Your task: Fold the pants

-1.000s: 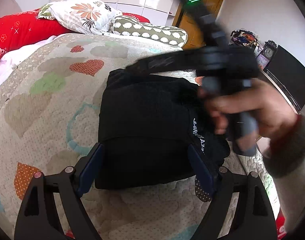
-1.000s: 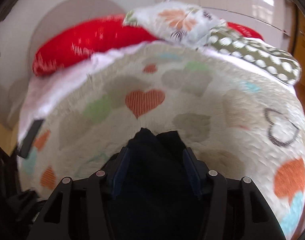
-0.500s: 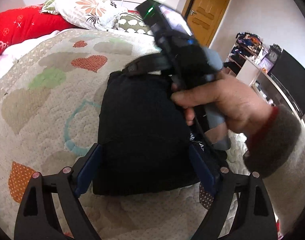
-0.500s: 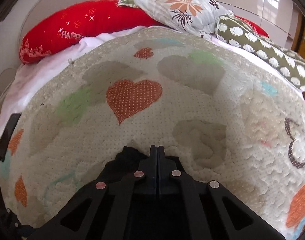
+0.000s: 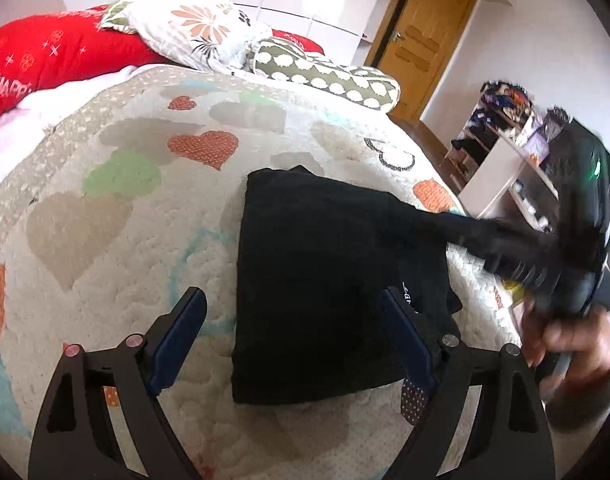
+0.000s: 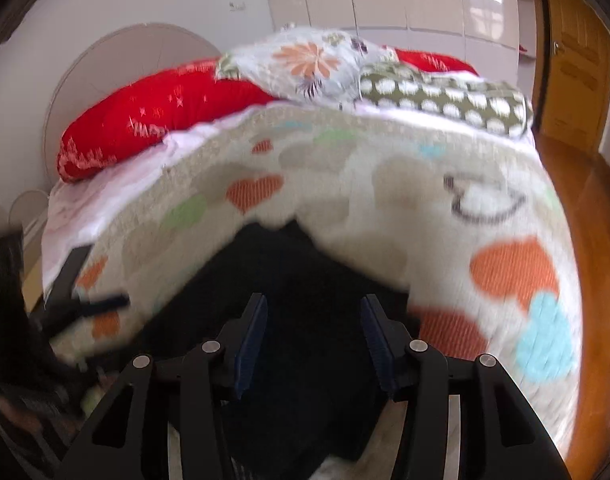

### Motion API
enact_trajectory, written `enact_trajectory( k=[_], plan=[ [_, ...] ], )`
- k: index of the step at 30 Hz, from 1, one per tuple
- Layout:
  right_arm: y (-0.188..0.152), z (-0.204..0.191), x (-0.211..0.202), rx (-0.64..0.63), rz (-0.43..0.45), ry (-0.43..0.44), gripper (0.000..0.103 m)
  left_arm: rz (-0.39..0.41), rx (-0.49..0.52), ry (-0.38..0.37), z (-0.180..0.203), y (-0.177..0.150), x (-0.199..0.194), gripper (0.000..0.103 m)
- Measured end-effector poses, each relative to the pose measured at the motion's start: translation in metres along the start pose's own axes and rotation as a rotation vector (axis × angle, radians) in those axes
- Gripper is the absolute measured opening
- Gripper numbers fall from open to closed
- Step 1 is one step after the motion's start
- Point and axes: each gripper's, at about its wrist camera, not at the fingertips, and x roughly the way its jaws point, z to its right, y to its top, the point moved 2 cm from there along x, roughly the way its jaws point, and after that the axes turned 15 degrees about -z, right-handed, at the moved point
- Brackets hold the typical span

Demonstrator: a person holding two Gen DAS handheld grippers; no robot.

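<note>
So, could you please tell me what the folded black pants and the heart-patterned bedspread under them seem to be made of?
Folded black pants: probably a soft matte knit or fleece; they show no sheen and thick, rounded fold edges. Heart-patterned bedspread: apparently quilted cotton-like fabric, matte, with puffy stitched cells and printed dotted hearts.

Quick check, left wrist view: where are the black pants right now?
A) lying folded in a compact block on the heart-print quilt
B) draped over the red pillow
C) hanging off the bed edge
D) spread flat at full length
A: the black pants lie as a compact, roughly rectangular block on the heart-print quilt, well short of the red pillow at the head of the bed.
</note>
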Motion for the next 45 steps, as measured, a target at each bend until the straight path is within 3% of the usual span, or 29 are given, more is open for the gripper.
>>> enact_trajectory(
  k=[4,8,16,19,28,33,38,42,45],
  plan=[
    [-0.002,0.006,0.041,0.003,-0.038,-0.164,0.046,-0.057,0.042,0.046,0.012,-0.003,0.022,0.089],
    [0.01,0.01,0.042,0.028,-0.004,-0.182,0.047,-0.074,0.053,0.062,0.021,-0.008,0.029,0.089],
    [-0.014,0.011,-0.008,0.093,0.035,-0.104,0.053,-0.041,0.056,0.098,0.021,-0.005,0.015,0.089],
    [-0.022,0.006,-0.018,0.105,0.063,-0.082,0.06,-0.025,0.068,0.112,0.023,-0.003,0.01,0.089],
    [-0.048,0.004,0.019,0.129,-0.035,-0.111,0.067,-0.013,0.066,0.134,0.022,-0.003,0.006,0.089],
    [-0.065,0.019,0.023,0.214,0.0,-0.031,0.073,-0.018,0.066,0.144,0.022,-0.004,0.006,0.089],
    [-0.068,0.018,0.007,0.207,0.007,-0.037,0.074,-0.025,0.057,0.131,0.021,-0.002,0.007,0.089],
    [-0.074,0.03,-0.002,0.282,0.024,0.079,0.077,-0.031,0.053,0.11,0.017,0.002,0.008,0.089],
    [-0.076,0.039,-0.001,0.322,0.034,0.146,0.08,-0.047,0.023,0.052,0.006,0.01,0.009,0.089]
  ],
)
